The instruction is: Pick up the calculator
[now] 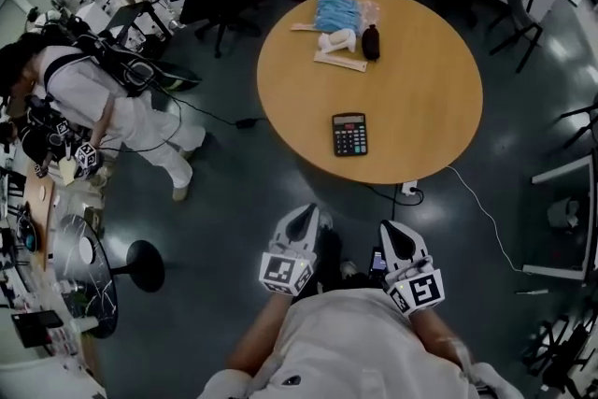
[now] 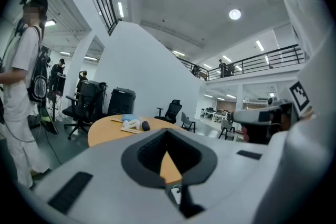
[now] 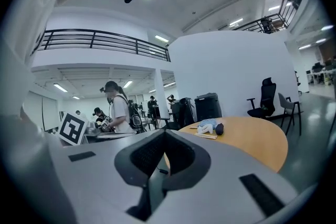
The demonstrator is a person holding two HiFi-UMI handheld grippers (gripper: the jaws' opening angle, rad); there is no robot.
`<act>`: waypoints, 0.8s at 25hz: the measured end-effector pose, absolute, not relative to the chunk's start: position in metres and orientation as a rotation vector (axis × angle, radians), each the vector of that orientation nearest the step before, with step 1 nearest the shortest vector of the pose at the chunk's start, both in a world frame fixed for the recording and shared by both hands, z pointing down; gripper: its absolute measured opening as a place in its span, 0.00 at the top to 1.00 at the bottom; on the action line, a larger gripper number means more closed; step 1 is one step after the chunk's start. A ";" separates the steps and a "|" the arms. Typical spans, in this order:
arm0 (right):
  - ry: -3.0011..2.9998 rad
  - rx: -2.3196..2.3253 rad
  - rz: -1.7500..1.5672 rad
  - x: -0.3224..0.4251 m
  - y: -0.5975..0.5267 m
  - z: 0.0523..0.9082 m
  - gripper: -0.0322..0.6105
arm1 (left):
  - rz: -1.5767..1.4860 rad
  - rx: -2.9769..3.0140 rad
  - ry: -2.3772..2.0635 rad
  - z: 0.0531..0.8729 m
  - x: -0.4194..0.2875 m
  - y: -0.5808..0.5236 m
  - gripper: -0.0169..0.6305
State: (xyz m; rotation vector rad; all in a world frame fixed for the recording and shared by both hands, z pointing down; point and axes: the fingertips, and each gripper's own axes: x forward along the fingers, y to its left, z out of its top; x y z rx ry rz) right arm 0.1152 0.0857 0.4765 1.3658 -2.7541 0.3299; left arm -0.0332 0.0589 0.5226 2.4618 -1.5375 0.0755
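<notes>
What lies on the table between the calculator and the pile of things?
Nothing: the head view shows bare table between calculator and pile.

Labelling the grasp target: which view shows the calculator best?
The head view. The calculator lies fully in sight on the round table, near the edge closest to the person, with its keys and display visible. Neither gripper view shows it. Both catch only part of the tabletop beyond their own jaws.

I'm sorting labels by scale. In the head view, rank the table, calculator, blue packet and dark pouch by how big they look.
1. table
2. calculator and blue packet: about alike, not ranked
3. dark pouch
</notes>
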 end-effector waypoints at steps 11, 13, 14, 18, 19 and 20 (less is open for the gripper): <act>-2.685 1.541 0.291 0.097 -0.046 0.457 0.93 | 0.084 2.518 -1.384 0.535 -0.053 -0.084 0.96; -2.677 1.540 0.308 0.094 -0.059 0.459 0.93 | 0.116 2.511 -1.364 0.549 -0.054 -0.100 0.96; -2.674 1.530 0.318 0.093 -0.065 0.460 0.93 | 0.130 2.507 -1.354 0.556 -0.054 -0.109 0.96; -2.684 1.481 0.343 0.090 -0.092 0.466 0.93 | 0.224 2.538 -1.258 0.591 -0.046 -0.148 0.96; -2.686 1.469 0.352 0.089 -0.096 0.468 0.93 | 0.254 2.538 -1.219 0.603 -0.043 -0.155 0.96; -2.688 1.460 0.361 0.088 -0.100 0.470 0.93 | 0.283 2.531 -1.188 0.614 -0.042 -0.163 0.96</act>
